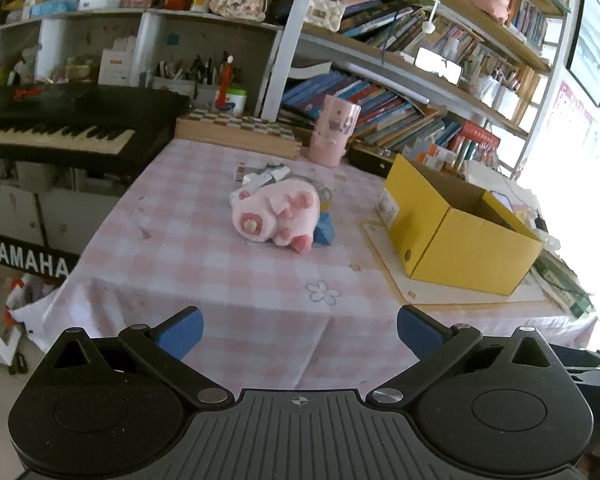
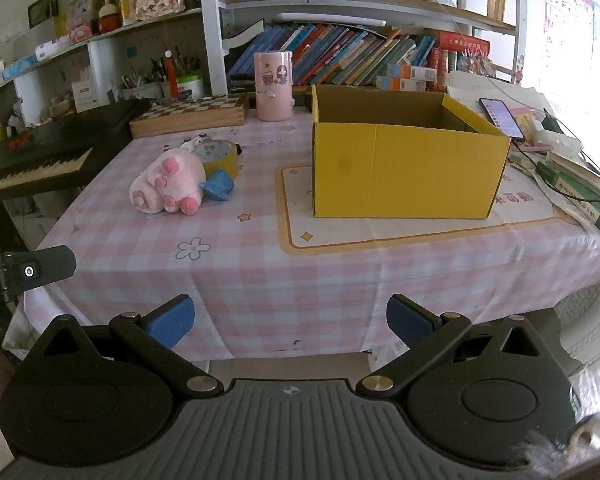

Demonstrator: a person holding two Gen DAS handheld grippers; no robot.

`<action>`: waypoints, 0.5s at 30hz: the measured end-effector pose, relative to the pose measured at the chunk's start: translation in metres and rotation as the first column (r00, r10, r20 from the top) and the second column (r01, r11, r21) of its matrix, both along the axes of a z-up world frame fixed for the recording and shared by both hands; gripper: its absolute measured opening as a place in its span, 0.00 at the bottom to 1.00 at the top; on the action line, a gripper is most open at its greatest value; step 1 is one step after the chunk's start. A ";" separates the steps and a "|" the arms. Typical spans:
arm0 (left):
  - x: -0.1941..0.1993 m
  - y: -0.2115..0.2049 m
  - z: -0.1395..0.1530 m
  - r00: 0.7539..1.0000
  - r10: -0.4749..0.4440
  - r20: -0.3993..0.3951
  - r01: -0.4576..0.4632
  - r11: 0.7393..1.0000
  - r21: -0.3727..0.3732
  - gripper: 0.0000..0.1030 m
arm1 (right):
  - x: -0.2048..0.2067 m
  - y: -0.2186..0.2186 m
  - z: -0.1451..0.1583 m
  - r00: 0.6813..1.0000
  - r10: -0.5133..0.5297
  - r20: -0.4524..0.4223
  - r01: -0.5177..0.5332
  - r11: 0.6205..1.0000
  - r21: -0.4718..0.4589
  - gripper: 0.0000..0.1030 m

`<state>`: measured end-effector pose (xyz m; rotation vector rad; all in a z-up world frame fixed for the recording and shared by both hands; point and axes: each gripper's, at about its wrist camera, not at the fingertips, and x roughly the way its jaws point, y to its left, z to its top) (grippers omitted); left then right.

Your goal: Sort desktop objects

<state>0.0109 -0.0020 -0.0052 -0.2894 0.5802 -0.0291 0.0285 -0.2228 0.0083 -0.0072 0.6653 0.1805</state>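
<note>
A pink plush pig (image 1: 276, 216) (image 2: 168, 186) lies on its side mid-table on the pink checked cloth. A blue crumpled object (image 1: 325, 232) (image 2: 218, 186) and a yellow tape roll (image 2: 218, 158) lie against it, with small items (image 1: 260, 174) behind. An open yellow cardboard box (image 1: 456, 224) (image 2: 404, 160) stands to the right on a cream mat. My left gripper (image 1: 300, 330) is open and empty, held before the table's front edge. My right gripper (image 2: 290, 320) is open and empty, also short of the front edge.
A pink cylindrical holder (image 1: 333, 132) (image 2: 272, 86) and a wooden chessboard box (image 1: 236, 130) (image 2: 190, 114) stand at the back. A Yamaha keyboard (image 1: 60, 132) (image 2: 32, 160) is at left. Bookshelves stand behind. A phone (image 2: 500, 116), books and cables lie right of the box.
</note>
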 end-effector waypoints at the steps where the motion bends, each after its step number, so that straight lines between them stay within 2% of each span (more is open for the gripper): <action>1: 0.000 0.000 0.000 1.000 -0.004 0.001 0.004 1.000 -0.005 1.00 | 0.000 0.000 0.000 1.000 0.000 0.001 0.000 1.000 -0.001 1.00; 15: 0.003 -0.001 0.001 0.999 -0.034 0.019 0.034 0.999 -0.010 1.00 | 0.004 -0.002 0.001 1.000 -0.018 0.005 0.018 1.000 0.012 1.00</action>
